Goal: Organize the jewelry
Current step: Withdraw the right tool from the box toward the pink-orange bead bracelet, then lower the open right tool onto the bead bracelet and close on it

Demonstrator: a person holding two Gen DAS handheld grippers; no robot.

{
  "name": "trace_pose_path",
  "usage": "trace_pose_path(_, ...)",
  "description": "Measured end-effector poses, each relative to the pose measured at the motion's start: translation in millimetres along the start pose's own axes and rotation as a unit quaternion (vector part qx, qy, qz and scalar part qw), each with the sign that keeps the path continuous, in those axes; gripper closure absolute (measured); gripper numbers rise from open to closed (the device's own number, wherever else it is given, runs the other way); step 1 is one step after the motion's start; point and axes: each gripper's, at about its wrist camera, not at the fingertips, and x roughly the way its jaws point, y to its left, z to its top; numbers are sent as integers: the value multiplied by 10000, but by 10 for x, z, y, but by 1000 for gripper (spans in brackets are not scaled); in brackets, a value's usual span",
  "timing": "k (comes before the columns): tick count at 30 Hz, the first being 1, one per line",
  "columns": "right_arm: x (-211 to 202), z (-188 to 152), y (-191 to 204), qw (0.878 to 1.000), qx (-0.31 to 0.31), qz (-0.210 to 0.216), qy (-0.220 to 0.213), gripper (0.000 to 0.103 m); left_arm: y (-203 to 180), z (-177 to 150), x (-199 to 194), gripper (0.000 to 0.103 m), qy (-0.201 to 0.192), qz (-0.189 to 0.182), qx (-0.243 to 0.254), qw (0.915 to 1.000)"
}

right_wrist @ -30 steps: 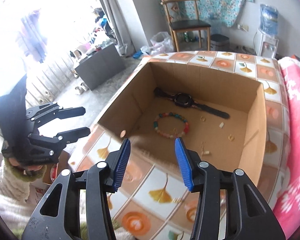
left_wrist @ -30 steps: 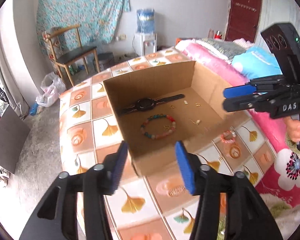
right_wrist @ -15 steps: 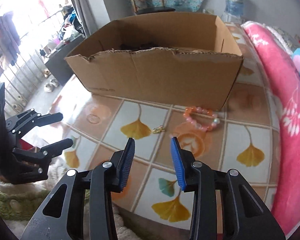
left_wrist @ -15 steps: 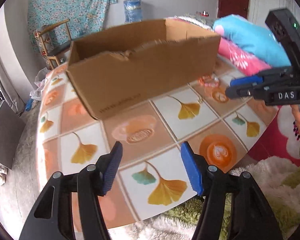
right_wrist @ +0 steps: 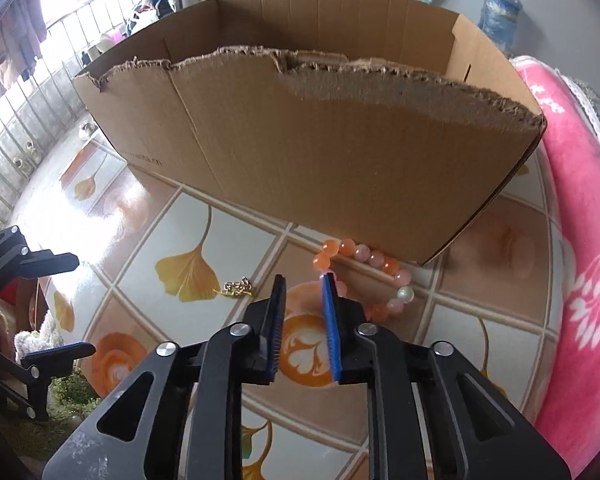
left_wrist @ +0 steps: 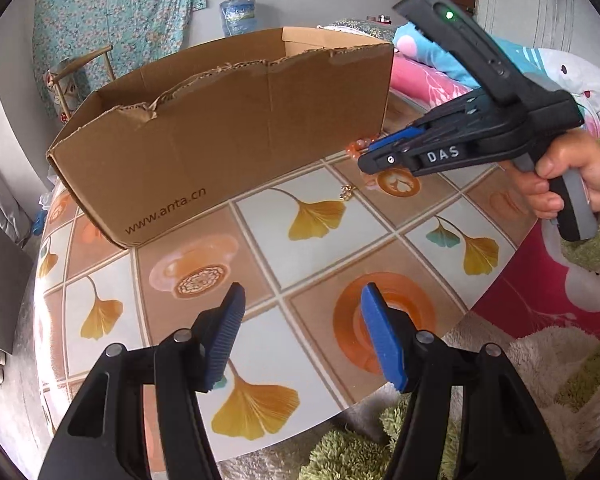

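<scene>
My right gripper has its jaws narrow, empty, the bead bracelet just ahead and right of them, beside the box. I'd straddle 1 bead strand squarely before closing. Left gripper jaws wide.

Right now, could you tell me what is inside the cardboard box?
Only the bare inner walls of the cardboard box show above its torn front rim. Its floor and any contents are hidden by the front wall. The orange bead bracelet and gold chain lie outside on the table.
</scene>
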Motion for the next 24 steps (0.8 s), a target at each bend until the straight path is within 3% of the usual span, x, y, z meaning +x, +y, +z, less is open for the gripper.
trace_pose_path(2,25,-52,-33,10000,52,9,69,101,-21,4,11,44,-25,-79,45,10000)
trace_pose_path(10,-142,-282,-89,9990,380,207,-73,103,-148,258,111,44,-304,-391,445,9978)
trace_pose_path(12,-222,-260,-108,9986,390,197,-288,101,-171,328,153,44,-344,-488,452,9972)
trace_pose_path(14,-243,-196,-120,9987,295,131,-398,84,-206,371,180,44,-370,-504,489,9968)
trace_pose_path(16,-211,-113,-124,9987,132,23,-498,78,-245,376,197,44,-374,-499,523,9967)
trace_pose_path(20,-12,37,-125,9994,1,40,-332,78,-286,342,211,44,-345,-376,483,9975)
trace_pose_path(24,17,52,-183,9997,57,54,-252,96,-264,329,224,44,-337,-337,360,9982)
